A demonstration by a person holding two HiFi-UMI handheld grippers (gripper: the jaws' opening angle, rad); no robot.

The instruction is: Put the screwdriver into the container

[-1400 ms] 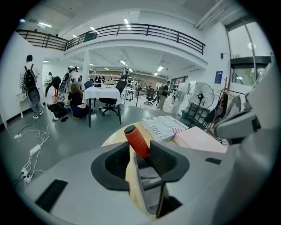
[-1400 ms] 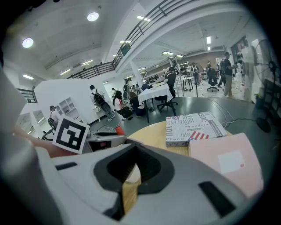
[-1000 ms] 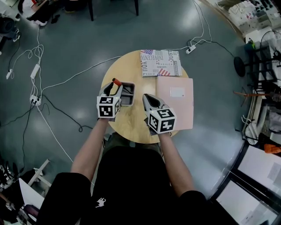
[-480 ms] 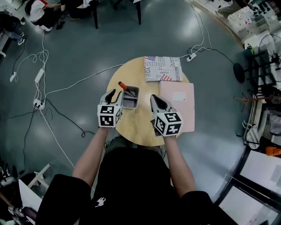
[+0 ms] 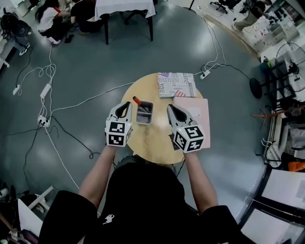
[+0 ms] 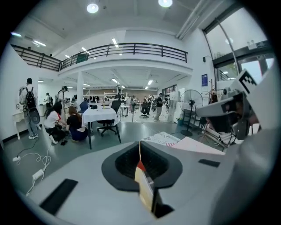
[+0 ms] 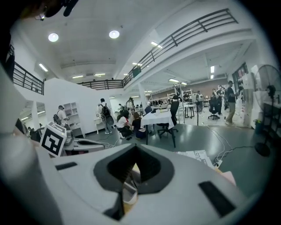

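The screwdriver (image 5: 137, 101) leans in the grey container (image 5: 144, 114) on the round wooden table (image 5: 151, 138), its red handle sticking out at the upper left. My left gripper (image 5: 125, 106) hovers just left of the container. Its jaws have just been closing and are now shut with nothing between them, as the left gripper view (image 6: 140, 145) shows. My right gripper (image 5: 170, 108) hovers to the container's right, shut and empty (image 7: 135, 148). Both are lifted off the table top.
A printed magazine (image 5: 176, 84) lies at the table's far edge, with a pink folder (image 5: 196, 110) under the right gripper. Cables and power strips (image 5: 45, 90) run across the grey floor. People sit by a white-clothed table (image 5: 125, 7) farther back. A fan (image 5: 259, 76) stands at right.
Both grippers have risen off the table. The left gripper's jaws, open next to the screwdriver's handle a second ago, have shut and drawn back from it. The screwdriver stays in the container.
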